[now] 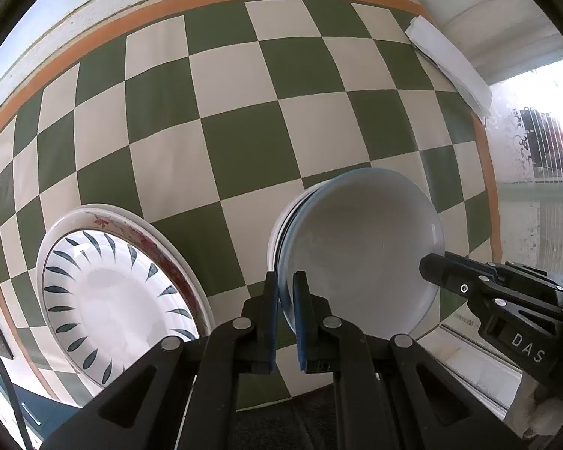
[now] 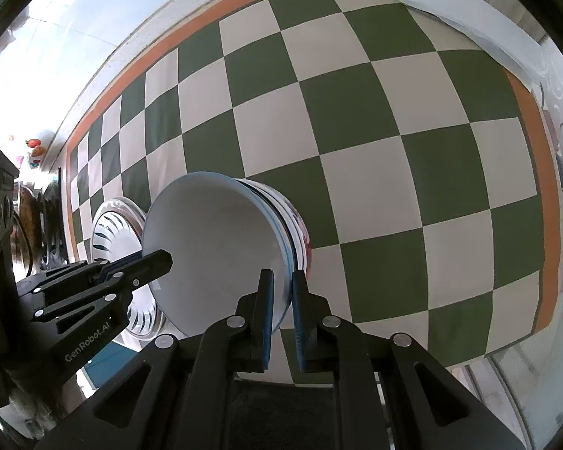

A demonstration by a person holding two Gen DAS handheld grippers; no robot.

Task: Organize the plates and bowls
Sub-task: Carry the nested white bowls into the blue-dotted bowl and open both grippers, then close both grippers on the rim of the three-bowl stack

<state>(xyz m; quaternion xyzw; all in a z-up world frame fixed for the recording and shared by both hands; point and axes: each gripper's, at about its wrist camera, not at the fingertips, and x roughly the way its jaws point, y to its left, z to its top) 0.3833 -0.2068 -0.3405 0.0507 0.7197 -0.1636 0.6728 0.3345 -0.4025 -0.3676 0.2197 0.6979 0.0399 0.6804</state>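
Observation:
A plain white bowl [image 1: 356, 247] [image 2: 214, 232] sits nested on top of a stack of bowls [image 2: 298, 225], the lowest with a red pattern. My left gripper [image 1: 285, 281] points straight down and is shut on the bowl's near rim, which shows between its blue pads. It appears in the right wrist view as a black left gripper [image 2: 163, 258] at the bowl's left edge. My right gripper [image 2: 282, 281] is shut on the opposite rim, and this right gripper [image 1: 429, 266] reaches in from the right in the left wrist view.
Stacked plates [image 1: 105, 292] [image 2: 109, 225], the top one with dark blue leaf strokes, lie left of the bowls. Everything rests on a green-and-white checked tablecloth [image 1: 244, 131] with an orange border. A folded white cloth [image 1: 450, 63] [image 2: 461, 15] lies at the far corner.

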